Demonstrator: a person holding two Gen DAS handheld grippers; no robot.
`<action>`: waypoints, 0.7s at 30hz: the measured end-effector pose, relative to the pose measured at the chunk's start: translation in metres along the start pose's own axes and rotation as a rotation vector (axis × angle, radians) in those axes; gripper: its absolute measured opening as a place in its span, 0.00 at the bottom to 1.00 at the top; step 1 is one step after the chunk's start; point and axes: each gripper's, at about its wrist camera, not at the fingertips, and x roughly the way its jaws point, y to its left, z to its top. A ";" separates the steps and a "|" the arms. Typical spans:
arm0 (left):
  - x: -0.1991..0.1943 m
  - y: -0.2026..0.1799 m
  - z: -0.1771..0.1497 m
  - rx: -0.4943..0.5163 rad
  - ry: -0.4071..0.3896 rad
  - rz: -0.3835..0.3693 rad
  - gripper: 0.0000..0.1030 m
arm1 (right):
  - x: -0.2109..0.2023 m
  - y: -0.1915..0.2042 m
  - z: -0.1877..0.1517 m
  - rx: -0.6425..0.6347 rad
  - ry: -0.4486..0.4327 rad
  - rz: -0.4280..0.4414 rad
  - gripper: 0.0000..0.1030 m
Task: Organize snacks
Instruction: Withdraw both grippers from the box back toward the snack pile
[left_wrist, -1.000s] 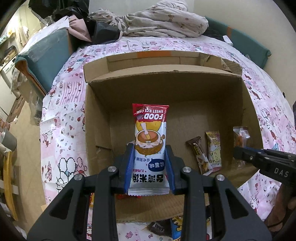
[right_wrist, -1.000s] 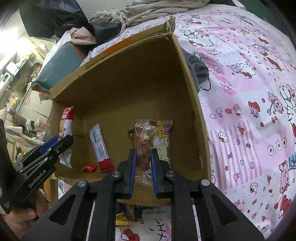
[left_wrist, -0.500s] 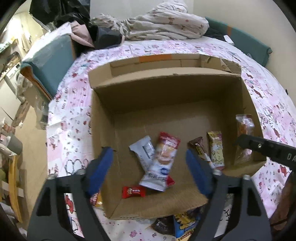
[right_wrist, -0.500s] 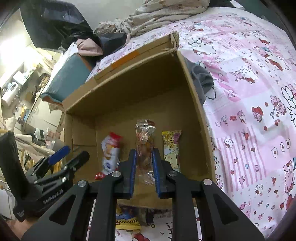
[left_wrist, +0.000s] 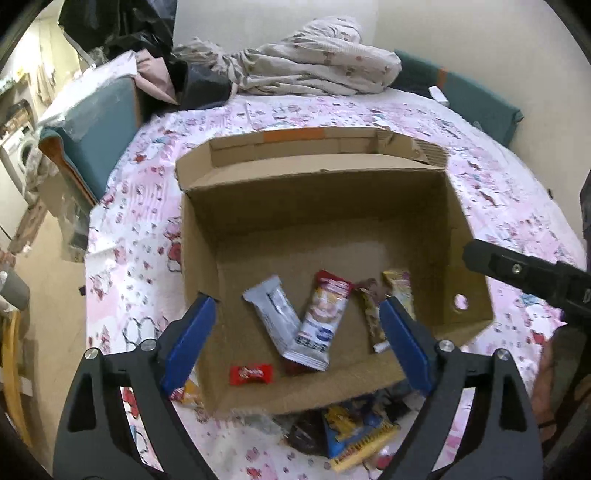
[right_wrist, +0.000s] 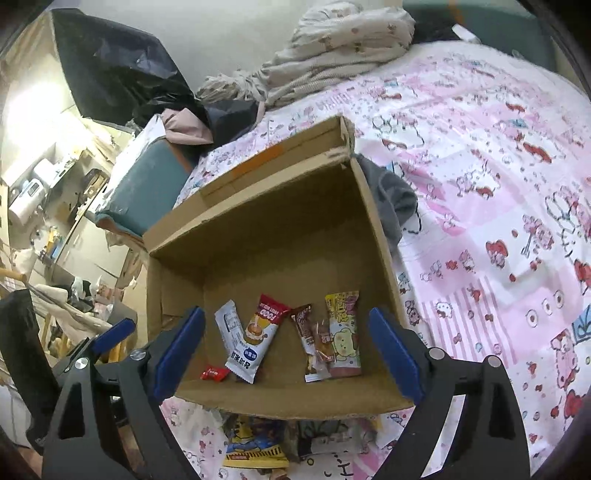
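Over cardboard box (right_wrist: 376, 236): both grippers, left (left_wrist: 295, 332) & right (right_wrist: 288, 345), now released; rice cake pack (right_wrist: 255, 339), clear pouch (right_wrist: 322, 341) (prob.) dropped inside.

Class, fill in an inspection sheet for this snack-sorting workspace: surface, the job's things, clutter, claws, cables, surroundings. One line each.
Surface: pink cartoon-print bedsheet under an open cardboard box.
Job's things: in the box lie a white bar, a rice cake pack overlapping it, a red candy, a brown bar, a clear packet and a yellow pack.
Clutter: loose snack packs on the sheet in front of the box.
Claws: left claw open, empty; right claw open, empty.
Cables: nothing seen.
Surroundings: rumpled blanket, teal cushion, black bag.
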 end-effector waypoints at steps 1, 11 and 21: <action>-0.004 -0.001 0.000 0.000 -0.007 -0.001 0.86 | -0.003 0.002 0.000 -0.017 -0.010 -0.011 0.90; -0.037 -0.008 -0.013 0.041 -0.040 0.004 0.86 | -0.036 0.009 -0.016 -0.069 -0.039 -0.059 0.90; -0.053 0.030 -0.032 -0.075 0.000 0.013 0.86 | -0.050 0.002 -0.050 0.008 0.012 -0.067 0.91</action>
